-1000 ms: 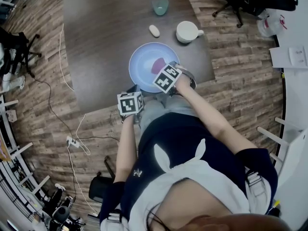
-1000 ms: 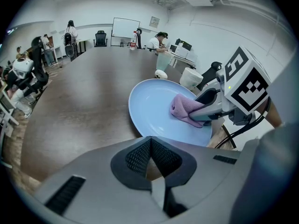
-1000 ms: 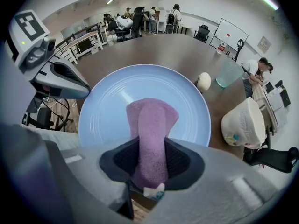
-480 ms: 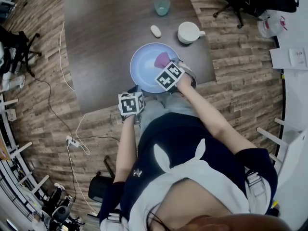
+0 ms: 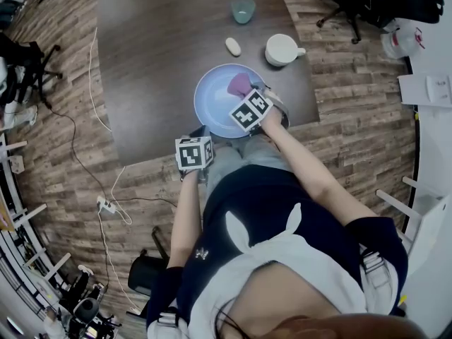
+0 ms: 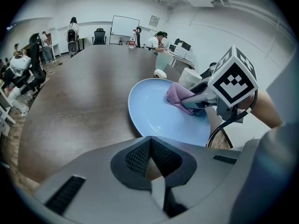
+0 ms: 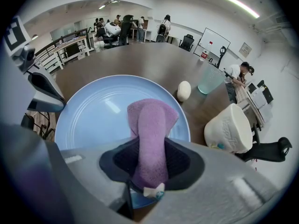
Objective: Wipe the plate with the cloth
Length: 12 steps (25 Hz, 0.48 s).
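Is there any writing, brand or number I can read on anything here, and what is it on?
On the mug: raised lettering, too blurred to read.
On the cloth: a small tag, print too small to read.
On the marker cubes: black-and-white squares, no words.
Nothing else legible.

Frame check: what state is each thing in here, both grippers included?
plate: flat on the table, cloth on it.
cloth: bunched, clamped in the right gripper, pressed on the plate.
right gripper: shut on the cloth.
left gripper: jaws closed, tips at the plate's near rim.
mug: upright.
glass: upright.
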### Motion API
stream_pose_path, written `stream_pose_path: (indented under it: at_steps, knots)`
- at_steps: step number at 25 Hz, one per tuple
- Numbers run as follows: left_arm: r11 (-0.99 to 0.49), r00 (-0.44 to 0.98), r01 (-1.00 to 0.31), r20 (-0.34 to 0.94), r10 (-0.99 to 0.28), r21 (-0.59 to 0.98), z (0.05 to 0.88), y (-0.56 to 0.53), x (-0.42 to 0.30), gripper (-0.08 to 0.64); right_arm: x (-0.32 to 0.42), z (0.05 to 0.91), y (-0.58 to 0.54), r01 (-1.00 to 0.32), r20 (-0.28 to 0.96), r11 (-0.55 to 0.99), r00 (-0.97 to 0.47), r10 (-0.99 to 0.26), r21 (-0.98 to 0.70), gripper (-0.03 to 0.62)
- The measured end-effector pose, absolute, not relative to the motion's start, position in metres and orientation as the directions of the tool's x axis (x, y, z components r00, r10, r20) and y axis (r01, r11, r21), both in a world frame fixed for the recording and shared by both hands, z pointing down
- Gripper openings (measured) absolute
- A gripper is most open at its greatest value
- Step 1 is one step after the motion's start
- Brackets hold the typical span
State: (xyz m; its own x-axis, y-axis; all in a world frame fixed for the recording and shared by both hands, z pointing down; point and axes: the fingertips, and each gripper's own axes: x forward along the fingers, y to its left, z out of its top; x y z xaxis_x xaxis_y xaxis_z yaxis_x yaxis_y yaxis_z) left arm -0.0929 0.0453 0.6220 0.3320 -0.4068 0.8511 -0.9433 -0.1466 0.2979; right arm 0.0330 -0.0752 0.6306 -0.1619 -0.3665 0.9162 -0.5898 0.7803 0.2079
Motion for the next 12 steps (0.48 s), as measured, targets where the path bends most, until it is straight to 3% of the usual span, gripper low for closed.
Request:
stream_pose_path:
  at_steps: [12]
  knots:
    - [-0.139, 0.352, -0.936, 0.843, -0.408, 0.323, 0.622, 0.046, -0.093, 0.005, 0.011, 0.63, -0.085, -0.56, 0.908, 0.803, -0.195, -0.37, 0.206, 0.14]
